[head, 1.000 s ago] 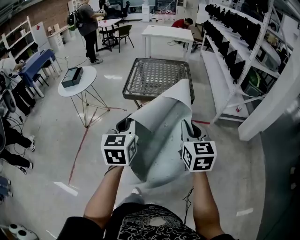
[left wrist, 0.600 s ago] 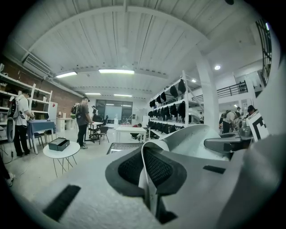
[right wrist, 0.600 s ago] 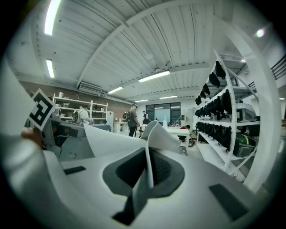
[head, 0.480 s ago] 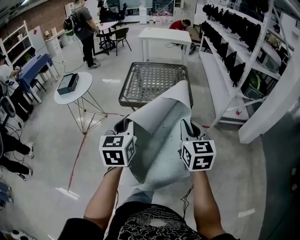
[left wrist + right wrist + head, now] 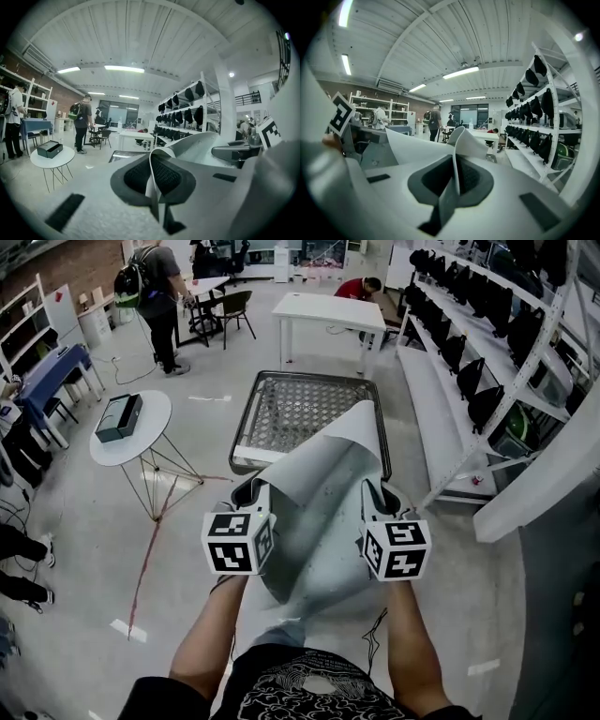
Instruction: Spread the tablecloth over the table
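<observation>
The left tongs (image 5: 251, 493) and the right tongs (image 5: 378, 495) were each clamped shut on a side edge of the pale tablecloth (image 5: 319, 512), which sagged in the air between them, its far corner curling up before the mesh-topped desk (image 5: 305, 404).

No text, label, brand, number or sign can be read in any view.

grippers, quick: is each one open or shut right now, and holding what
Left gripper: shut on the tablecloth, one edge pinched.
Right gripper: shut on the tablecloth, the other edge.
</observation>
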Tool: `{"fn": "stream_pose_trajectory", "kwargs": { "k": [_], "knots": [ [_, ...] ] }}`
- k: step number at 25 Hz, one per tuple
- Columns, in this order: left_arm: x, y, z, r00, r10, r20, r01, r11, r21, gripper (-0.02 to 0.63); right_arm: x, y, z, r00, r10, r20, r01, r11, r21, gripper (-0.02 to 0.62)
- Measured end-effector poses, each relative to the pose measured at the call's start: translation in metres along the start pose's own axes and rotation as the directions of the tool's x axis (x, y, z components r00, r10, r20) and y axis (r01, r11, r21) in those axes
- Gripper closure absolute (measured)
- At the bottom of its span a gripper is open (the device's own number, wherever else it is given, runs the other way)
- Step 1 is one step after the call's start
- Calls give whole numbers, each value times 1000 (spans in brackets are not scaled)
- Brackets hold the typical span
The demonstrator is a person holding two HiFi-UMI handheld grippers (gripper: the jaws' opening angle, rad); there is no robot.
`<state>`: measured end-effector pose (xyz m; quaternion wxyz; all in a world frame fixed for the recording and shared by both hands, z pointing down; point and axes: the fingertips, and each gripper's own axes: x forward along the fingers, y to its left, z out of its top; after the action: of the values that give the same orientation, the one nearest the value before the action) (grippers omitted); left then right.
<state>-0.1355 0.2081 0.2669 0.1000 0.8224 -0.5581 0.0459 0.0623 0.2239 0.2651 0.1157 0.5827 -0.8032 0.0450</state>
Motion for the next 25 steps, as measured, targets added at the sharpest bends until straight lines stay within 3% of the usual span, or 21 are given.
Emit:
{"fn": "stream_pose_trajectory", "kwargs": {
  "k": [10,25],
  "knots": [
    [95,59,26,1000,-4,-13,3,1000,-30,600,108,-23,29,999,-18,-34,18,1000,-6,586],
    [189,115,59,1000,-13,2,13,1000,-25,599,210,-53,62,999,-44,-23,43,999,-19,586]
  ]
}}
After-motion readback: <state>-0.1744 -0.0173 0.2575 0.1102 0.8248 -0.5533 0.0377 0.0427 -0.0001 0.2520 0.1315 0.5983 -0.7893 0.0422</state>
